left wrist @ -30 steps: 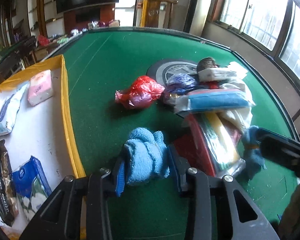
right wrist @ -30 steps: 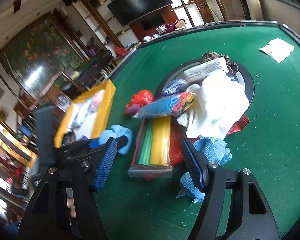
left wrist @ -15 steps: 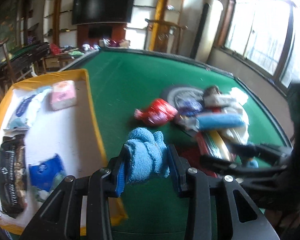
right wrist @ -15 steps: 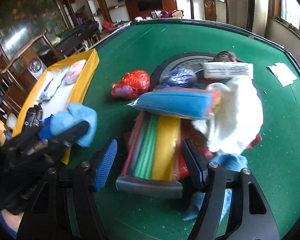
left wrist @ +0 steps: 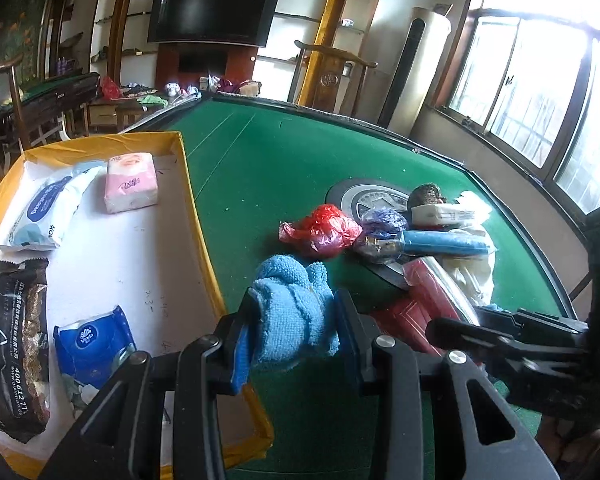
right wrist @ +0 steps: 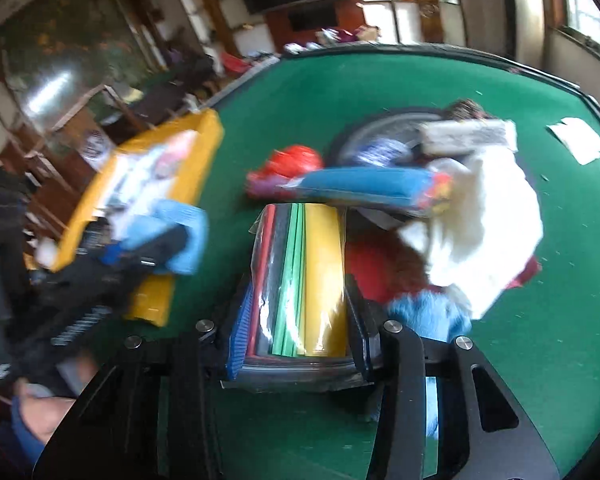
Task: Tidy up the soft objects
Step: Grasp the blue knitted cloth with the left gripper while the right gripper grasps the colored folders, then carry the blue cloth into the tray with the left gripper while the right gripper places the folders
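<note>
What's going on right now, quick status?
Left gripper clamps blue cloth, beside yellow tray. Right gripper closing around multicoloured sheet pack. Blue packet lies across pack's far end.

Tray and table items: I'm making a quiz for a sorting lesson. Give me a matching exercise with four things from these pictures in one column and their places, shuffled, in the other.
Things:
1. blue cloth
2. pink tissue pack
3. red plastic bag
4. pack of coloured sheets

Places:
A. lying on the green table, beside the pile
B. between the right gripper fingers as its jaws close
C. clamped in the left gripper
D. inside the yellow tray, at its far end

Pairs: 1-C, 2-D, 3-A, 4-B
</note>
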